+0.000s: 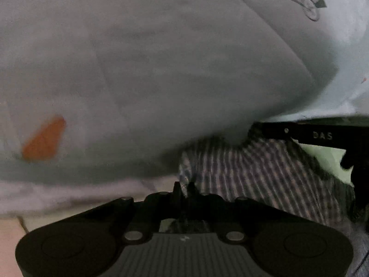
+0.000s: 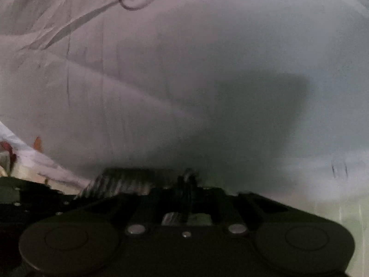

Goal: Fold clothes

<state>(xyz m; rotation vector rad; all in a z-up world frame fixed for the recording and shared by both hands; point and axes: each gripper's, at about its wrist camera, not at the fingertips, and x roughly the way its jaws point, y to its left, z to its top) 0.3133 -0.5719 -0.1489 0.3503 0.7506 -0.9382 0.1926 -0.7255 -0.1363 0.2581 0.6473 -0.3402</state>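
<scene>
a pale sheet-like surface with drawn ink marks fills both views, blurred and dim. the left gripper has its jaws pressed together on an edge of the striped garment, and the right gripper pinches the same striped cloth at its tips. judging by the bunched, unflattened fabric, the fold is barely started: both edges are gripped, but laying over and smoothing remain.
</scene>
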